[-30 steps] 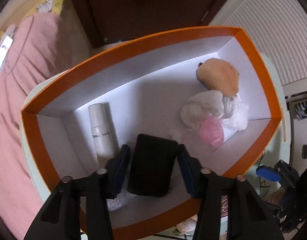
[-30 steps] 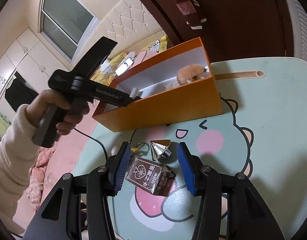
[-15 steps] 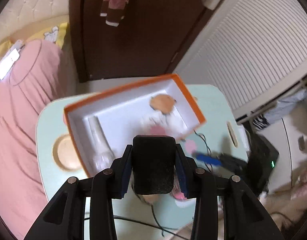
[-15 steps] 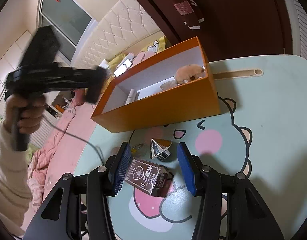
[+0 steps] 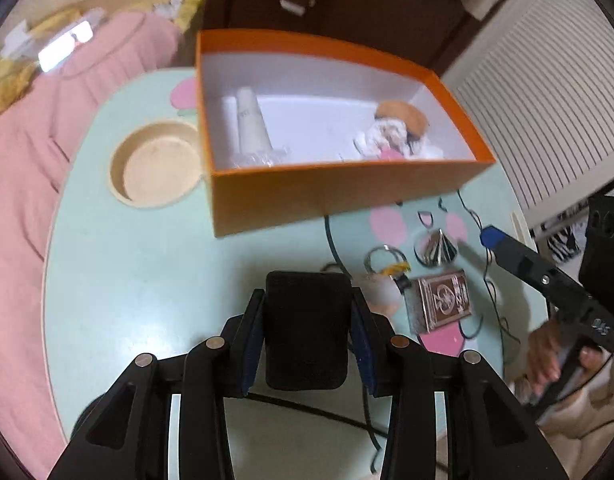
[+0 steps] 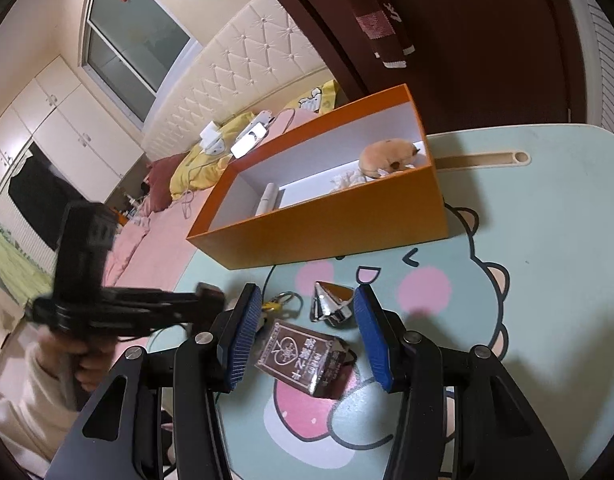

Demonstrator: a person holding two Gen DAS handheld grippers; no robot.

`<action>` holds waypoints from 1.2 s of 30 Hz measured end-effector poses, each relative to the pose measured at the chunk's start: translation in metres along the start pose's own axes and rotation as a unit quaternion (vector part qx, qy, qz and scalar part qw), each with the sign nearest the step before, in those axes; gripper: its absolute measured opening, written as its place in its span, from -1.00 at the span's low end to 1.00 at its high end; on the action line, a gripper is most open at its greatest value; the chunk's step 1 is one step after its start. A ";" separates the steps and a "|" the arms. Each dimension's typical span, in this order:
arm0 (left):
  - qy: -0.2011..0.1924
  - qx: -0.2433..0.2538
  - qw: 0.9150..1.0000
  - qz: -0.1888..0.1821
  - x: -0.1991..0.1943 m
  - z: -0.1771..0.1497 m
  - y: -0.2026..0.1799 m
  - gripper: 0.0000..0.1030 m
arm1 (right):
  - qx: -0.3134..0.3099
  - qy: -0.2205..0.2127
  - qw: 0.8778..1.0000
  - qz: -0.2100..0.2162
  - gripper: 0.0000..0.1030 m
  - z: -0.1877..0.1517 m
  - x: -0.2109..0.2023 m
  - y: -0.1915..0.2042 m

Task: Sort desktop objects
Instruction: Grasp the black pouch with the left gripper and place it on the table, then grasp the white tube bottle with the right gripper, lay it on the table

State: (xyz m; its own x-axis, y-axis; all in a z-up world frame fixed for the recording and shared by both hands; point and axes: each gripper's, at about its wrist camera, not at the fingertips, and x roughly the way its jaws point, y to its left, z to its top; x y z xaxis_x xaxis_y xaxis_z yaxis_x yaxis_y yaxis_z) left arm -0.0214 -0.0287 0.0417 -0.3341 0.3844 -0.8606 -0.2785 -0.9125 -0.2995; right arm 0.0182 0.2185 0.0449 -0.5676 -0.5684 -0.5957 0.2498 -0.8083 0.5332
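The left gripper [image 5: 307,344] pinches a black case [image 5: 307,328] squarely between its blue pads, upright, the case filling the gap from pad to pad. It hangs over the bare mint tabletop [image 5: 147,272], on the near side of the orange box [image 5: 331,196] and apart from it. Inside the box lie a white tube [image 5: 251,122] at one end and a tan plush toy [image 5: 403,116] with a heap of white stuff at the other; the floor between them is free. A round cup recess [image 5: 155,166] sits just beside the box on the table.

The right gripper [image 6: 307,332] stands spread, pinching nothing, its pads either side of a brown printed packet [image 6: 307,360] that lies flat on the table without touching them. Just beyond the packet are a shiny silver cone [image 6: 331,300] and a key ring [image 6: 281,300] with a yellow tag.

As I judge it, the step in hand is carrying the black case, most likely toward the box, though the frames do not settle where it belongs. Next, the left hand needs to clear the box's near wall, lower the case onto the free floor between tube and plush, then let go. The right hand only needs to drop and close on the packet
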 end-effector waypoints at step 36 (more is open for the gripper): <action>-0.286 -0.005 0.954 0.089 -0.030 -0.062 0.009 0.67 | -0.115 0.260 0.949 -0.138 -0.61 0.127 0.222 0.080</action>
State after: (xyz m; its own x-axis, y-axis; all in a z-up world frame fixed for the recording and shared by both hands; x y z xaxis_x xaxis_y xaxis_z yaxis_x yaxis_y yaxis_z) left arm 0.0418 -0.0572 0.0390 -0.8134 0.2335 -0.5328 -0.1631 -0.9707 -0.1765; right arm -0.1872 0.0471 0.0313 -0.1874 -0.2810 -0.9412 0.3466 -0.9155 0.2044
